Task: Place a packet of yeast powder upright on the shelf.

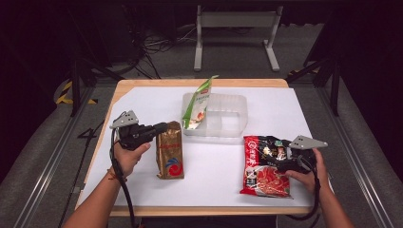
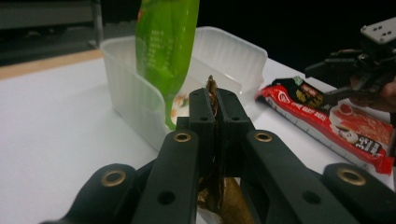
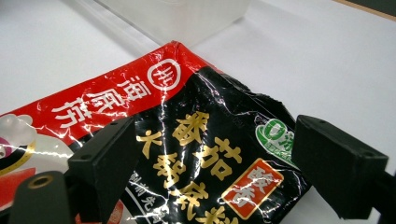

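A gold-brown packet (image 1: 170, 152) lies on the white table cover (image 1: 142, 99) at the left of centre. My left gripper (image 1: 163, 127) is shut on its top edge, and the foil (image 2: 211, 86) sticks up between the closed pads (image 2: 201, 112) in the left gripper view. On the right lies a red and black noodle packet (image 1: 265, 166). My right gripper (image 1: 281, 160) is open at that packet's right edge. Its jaws stand wide apart over the printed black corner (image 3: 196, 154), not pressing on it.
A clear plastic container (image 1: 240, 102) stands at the middle back, with a green and white pouch (image 1: 197, 104) leaning upright in its left end. It stands close ahead of my left gripper (image 2: 126, 84). The table's wooden edge (image 1: 199, 82) shows beyond the cover.
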Tool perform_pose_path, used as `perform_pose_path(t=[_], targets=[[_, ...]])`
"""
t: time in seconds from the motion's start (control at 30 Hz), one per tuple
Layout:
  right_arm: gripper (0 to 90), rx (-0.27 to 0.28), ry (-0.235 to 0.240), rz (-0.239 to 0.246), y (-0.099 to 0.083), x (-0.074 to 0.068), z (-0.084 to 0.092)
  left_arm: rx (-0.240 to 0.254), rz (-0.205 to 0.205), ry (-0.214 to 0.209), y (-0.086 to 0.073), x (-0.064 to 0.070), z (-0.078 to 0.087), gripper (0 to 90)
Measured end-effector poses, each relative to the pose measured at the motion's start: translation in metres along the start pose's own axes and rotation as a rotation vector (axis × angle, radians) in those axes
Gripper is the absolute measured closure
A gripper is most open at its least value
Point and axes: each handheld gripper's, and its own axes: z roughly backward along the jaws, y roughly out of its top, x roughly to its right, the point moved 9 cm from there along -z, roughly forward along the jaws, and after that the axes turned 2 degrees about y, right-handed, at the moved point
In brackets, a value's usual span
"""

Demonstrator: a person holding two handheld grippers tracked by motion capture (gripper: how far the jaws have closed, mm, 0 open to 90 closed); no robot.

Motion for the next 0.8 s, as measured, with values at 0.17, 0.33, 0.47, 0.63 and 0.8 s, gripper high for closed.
perform_pose_path(t=[0.17, 0.33, 0.47, 0.63, 0.8], targets=[[14.9, 0.012, -0.015, -0.025, 0.001, 0.004, 0.001, 0.033, -0.014, 0.035, 0.009, 0.005, 0.004, 86.9], [14.8, 0.017, -0.018, -0.032, 0.001, 0.005, 0.002, 0.055, -0.028, 0.054, 0.019, 0.011, 0.004, 87.0], [14.7, 0.021, -0.009, -0.039, 0.002, 0.003, 0.002, 0.084, -0.052, 0.083, 0.033, 0.016, 0.006, 87.1], [14.7, 0.015, -0.014, -0.038, 0.001, 0.002, 0.002, 0.112, -0.066, 0.103, 0.048, 0.021, 0.007, 87.1], [14.7, 0.017, -0.019, -0.042, 0.000, 0.004, 0.002, 0.141, -0.068, 0.108, 0.069, 0.028, -0.001, 87.1]])
